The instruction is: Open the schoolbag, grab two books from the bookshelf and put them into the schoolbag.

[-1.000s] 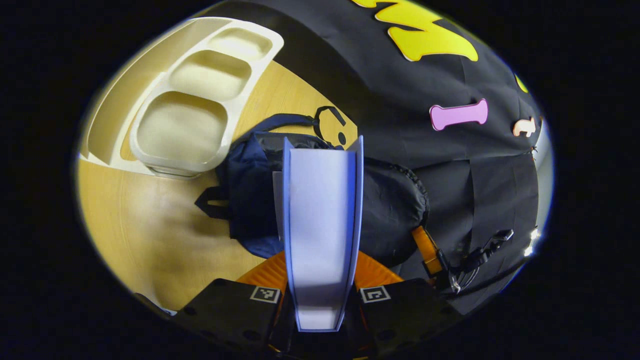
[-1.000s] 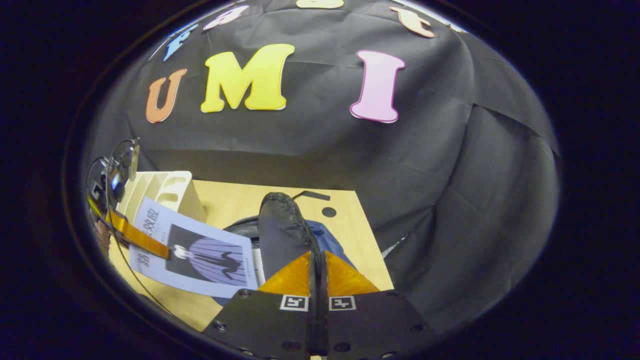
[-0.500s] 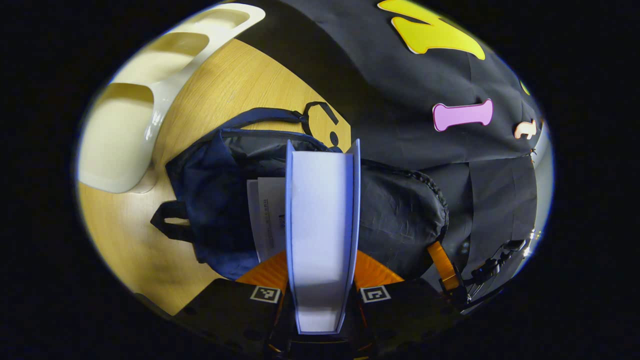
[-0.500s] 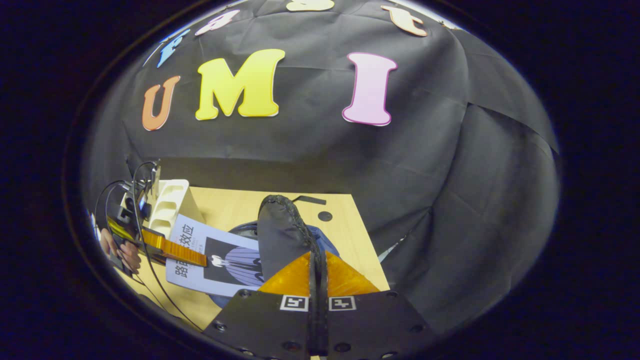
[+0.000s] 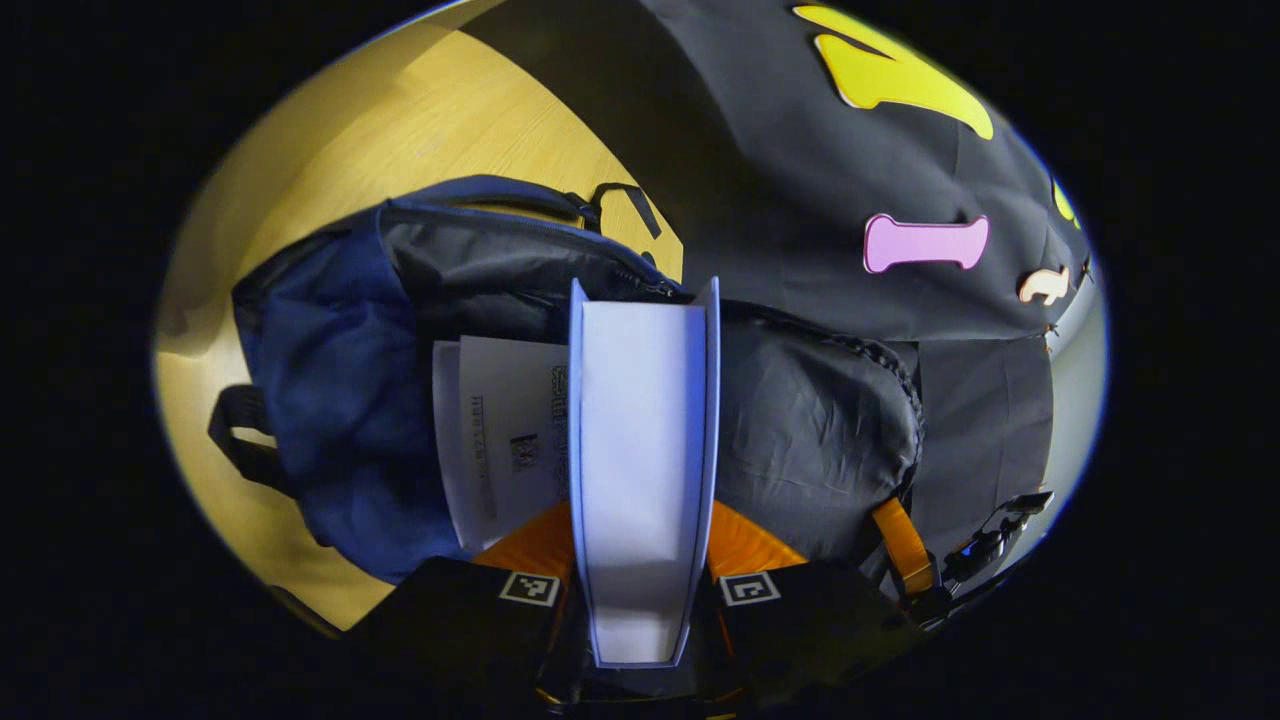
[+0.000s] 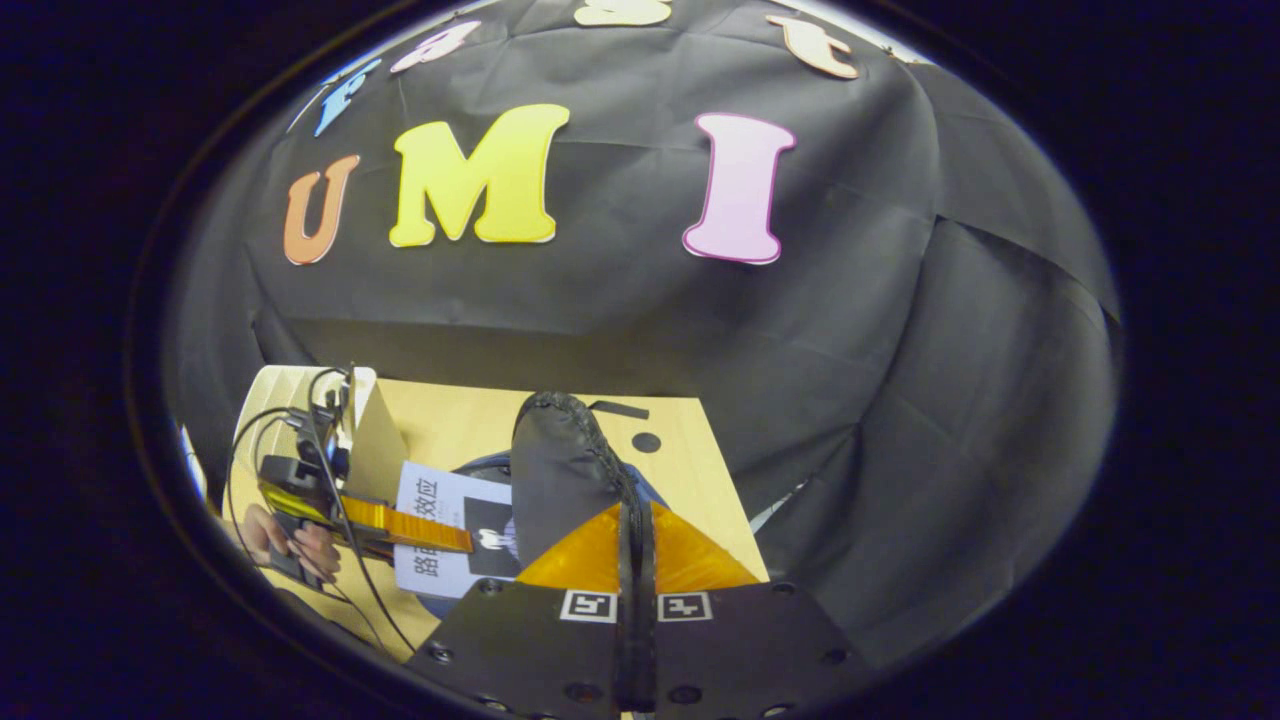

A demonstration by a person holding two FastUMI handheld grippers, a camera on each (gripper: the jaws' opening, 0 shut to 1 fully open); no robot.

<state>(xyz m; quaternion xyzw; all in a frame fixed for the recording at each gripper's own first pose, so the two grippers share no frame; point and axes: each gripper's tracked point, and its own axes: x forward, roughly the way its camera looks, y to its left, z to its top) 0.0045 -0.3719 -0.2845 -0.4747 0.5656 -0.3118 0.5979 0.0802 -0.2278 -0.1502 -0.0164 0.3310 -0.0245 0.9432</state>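
gripping a book (image 5: 640, 450) over the open schoolbag (image 5: 340, 400).

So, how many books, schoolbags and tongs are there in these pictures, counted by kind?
Books: 2 (held book, other book)
Schoolbag: 1
Tongs: 2 (left tongs, right tongs)
Total: 5
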